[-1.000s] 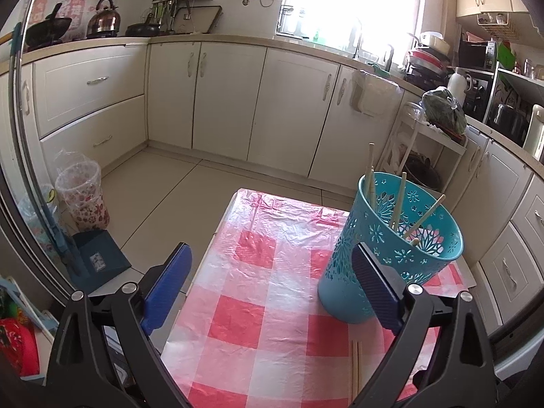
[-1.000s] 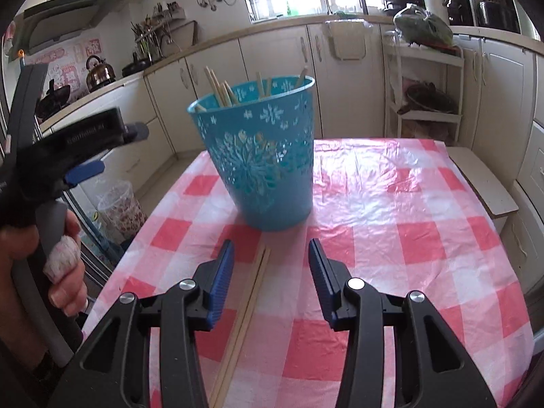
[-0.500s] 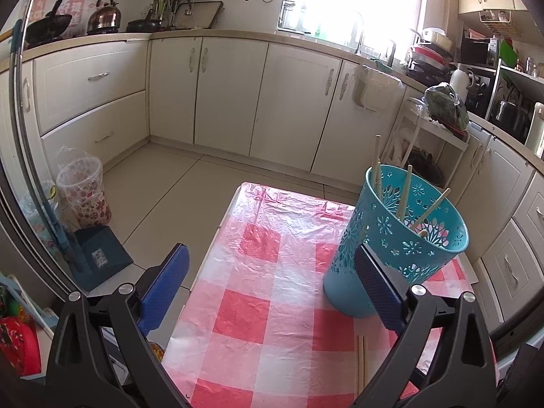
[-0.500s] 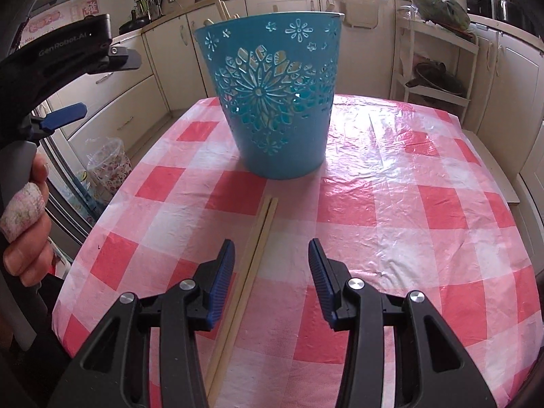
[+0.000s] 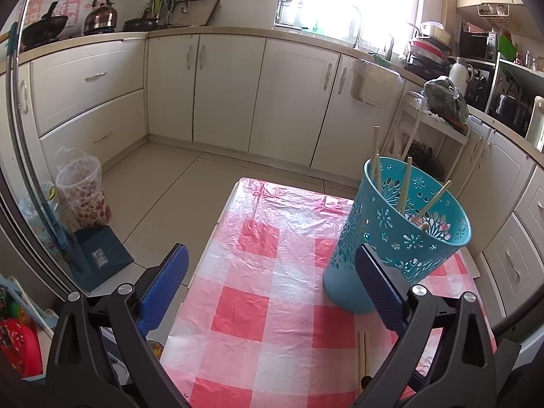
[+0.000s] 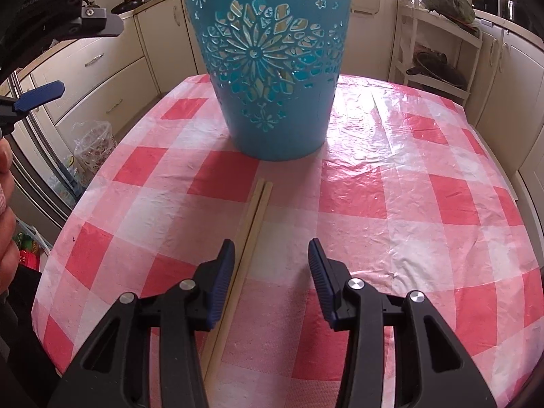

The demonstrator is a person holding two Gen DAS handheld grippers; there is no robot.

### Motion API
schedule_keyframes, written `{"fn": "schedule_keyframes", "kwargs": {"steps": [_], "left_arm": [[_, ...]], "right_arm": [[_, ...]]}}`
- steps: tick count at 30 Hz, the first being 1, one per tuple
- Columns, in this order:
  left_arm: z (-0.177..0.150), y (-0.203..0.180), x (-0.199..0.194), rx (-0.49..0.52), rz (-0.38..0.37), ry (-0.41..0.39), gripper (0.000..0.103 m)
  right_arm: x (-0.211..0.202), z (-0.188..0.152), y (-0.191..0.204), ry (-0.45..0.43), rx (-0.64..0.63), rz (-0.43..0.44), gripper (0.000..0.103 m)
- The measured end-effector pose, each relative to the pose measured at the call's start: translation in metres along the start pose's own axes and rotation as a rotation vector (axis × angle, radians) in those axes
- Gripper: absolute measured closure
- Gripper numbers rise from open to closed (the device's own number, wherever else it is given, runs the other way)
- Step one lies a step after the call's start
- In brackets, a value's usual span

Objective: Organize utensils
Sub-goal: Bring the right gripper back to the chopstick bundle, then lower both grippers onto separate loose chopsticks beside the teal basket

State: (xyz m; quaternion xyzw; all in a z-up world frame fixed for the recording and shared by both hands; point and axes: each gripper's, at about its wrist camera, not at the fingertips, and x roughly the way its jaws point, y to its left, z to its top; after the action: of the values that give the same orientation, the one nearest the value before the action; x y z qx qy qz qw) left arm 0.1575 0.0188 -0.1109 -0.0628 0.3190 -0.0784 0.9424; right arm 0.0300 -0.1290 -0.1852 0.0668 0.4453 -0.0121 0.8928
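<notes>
— How's my right gripper (image 6: pixel 271 261)?
— Tilted steeply down, jaws partly apart, nothing pressed between the pads.
— And my left gripper (image 5: pixel 270 272)?
— Jaws spread wide, empty, pointing gently downward. My left hand (image 6: pixel 6 210) shows at the right camera's edge, wrapped round the handle.

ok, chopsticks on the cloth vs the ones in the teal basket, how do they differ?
The pair of chopsticks on the cloth lies flat, side by side and touching; the chopsticks in the teal basket stand leaning, spread apart at different angles. The pair on the cloth shows almost full length; those in the teal basket show mainly their upper ends above the rim. Both sets look like plain light wood.
</notes>
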Motion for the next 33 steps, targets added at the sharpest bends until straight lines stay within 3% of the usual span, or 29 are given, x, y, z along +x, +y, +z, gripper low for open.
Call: {"fn": "schedule_keyframes", "kwargs": {"steps": [20,26,31,33], "left_arm": [[-0.0006,-0.0020,0.0019,0.005,0.002,0.005,0.009],[-0.0029,-0.0009,0.0033,0.006,0.005,0.009,0.009],[-0.0054,0.0012,0.0057,0.010,0.016,0.019,0.009],[-0.0060,0.0023,0.0068,0.009,0.022,0.025,0.009]], "right_arm": [[0.0041,0.0035,-0.0059,0.013,0.021,-0.013,0.059],[0.0069,0.0034,0.0000,0.020,-0.044,-0.041,0.059],[0.0027,0.0023,-0.0037,0.055,-0.145,0.019,0.078],[-0.0009,0.0007,-0.0090,0.075,-0.196,0.024,0.080]]}}
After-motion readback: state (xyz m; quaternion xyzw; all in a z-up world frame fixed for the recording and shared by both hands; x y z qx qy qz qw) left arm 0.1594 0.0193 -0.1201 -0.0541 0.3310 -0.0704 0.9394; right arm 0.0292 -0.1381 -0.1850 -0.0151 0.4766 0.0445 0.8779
